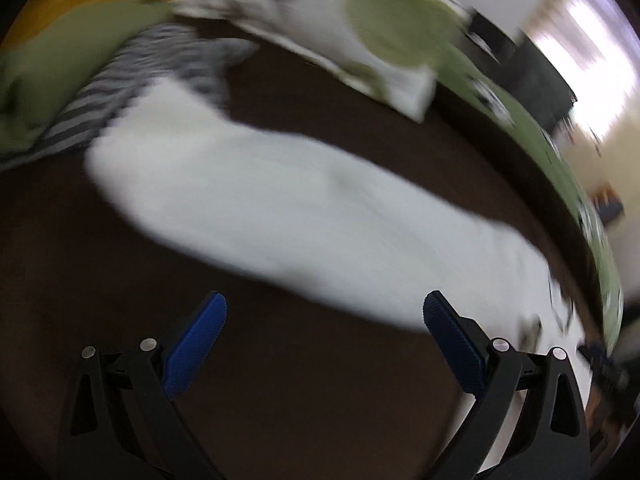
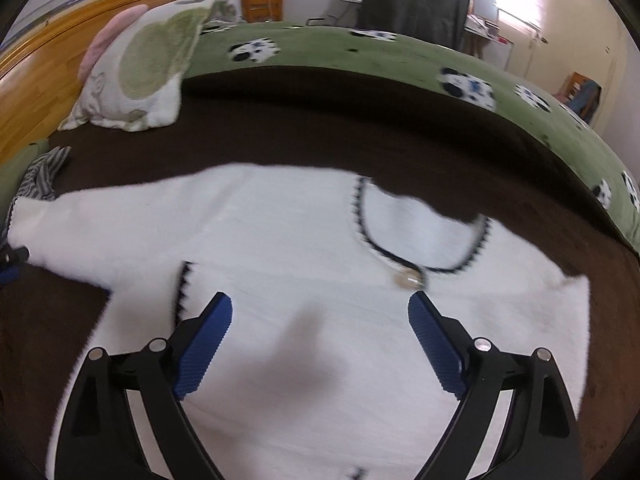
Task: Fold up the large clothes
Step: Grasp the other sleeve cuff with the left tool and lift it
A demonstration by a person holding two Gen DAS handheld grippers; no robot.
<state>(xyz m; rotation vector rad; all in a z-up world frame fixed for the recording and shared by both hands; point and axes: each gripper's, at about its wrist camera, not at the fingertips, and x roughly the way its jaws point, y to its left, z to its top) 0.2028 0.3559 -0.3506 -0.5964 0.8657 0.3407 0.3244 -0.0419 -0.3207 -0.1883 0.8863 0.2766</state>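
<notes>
A white sweater (image 2: 288,240) with a black-trimmed neckline (image 2: 424,236) lies flat on a dark brown blanket (image 2: 320,120). One sleeve stretches out to the left. My right gripper (image 2: 320,312) is open and empty, hovering over the sweater's chest just below the neckline. In the blurred left wrist view the white sleeve (image 1: 288,216) runs diagonally across the dark blanket (image 1: 280,380). My left gripper (image 1: 324,312) is open and empty, just short of the sleeve's near edge.
A white and green pillow (image 2: 140,68) lies at the back left by a wooden headboard (image 2: 40,72). A striped grey cloth (image 2: 42,172) sits by the sleeve end, also in the left wrist view (image 1: 140,80). A green panda-print bedspread (image 2: 360,56) lies beyond.
</notes>
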